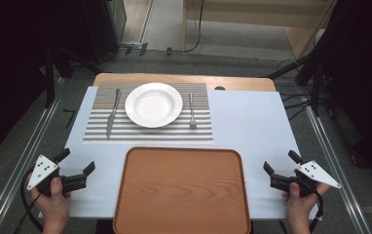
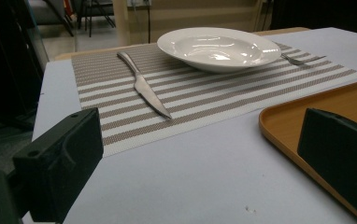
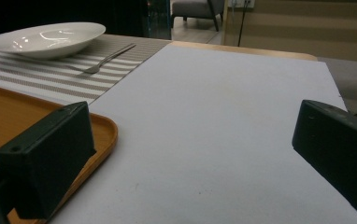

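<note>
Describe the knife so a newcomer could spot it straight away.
Find the striped placemat on the far half of the table. The knife lies on its left part, beside the white plate. Unlike the fork right of the plate, it is longer, with a smooth blade.

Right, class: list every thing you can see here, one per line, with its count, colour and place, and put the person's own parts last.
Plate: one, white, middle of the mat.
Knife: one, silver, on the mat left of the plate.
Fork: one, silver, on the mat right of the plate.
Mat: one, grey-and-white striped, far half of the table.
Tray: one, orange-brown wood, empty, near edge.
Table: one, white top.
Left tool: one, black, open, left of the tray.
Right tool: one, black, open, right of the tray.
</note>
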A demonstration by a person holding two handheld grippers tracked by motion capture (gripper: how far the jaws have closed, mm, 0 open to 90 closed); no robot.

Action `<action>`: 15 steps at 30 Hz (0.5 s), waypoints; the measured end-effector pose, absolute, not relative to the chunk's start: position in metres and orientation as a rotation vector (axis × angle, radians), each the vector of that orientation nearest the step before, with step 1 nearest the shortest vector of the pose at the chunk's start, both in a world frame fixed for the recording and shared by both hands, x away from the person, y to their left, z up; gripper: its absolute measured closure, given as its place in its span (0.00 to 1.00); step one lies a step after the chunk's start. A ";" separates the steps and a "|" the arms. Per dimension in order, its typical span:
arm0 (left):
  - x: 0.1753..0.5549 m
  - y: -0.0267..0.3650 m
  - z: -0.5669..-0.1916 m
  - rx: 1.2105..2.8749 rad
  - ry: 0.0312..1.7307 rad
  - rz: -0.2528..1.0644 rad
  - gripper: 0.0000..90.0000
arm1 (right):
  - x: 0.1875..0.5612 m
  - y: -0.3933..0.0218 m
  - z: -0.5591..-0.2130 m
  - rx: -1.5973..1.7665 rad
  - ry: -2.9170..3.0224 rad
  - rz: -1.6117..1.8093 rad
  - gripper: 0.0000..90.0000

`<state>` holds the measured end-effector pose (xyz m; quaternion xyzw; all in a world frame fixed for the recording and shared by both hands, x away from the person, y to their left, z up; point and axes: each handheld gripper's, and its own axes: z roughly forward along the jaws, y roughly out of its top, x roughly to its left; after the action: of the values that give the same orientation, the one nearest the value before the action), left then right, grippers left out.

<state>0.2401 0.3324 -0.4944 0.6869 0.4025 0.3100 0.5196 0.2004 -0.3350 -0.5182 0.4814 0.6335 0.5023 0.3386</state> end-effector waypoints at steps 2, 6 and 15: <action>0.240 0.330 -0.491 1.651 0.950 0.740 0.00 | 0.199 -0.334 -0.518 1.250 1.649 1.303 0.00; 0.241 0.320 -0.485 1.678 0.915 0.754 0.00 | 0.197 -0.334 -0.519 1.226 1.653 1.316 0.00; 0.249 0.305 -0.469 1.703 0.869 0.747 0.00 | 0.196 -0.335 -0.520 1.233 1.642 1.330 0.00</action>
<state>0.2488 0.3046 -0.4693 0.7097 0.3621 0.3113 0.5180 0.1962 -0.3350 -0.5202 0.4738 0.6311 0.5111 0.3406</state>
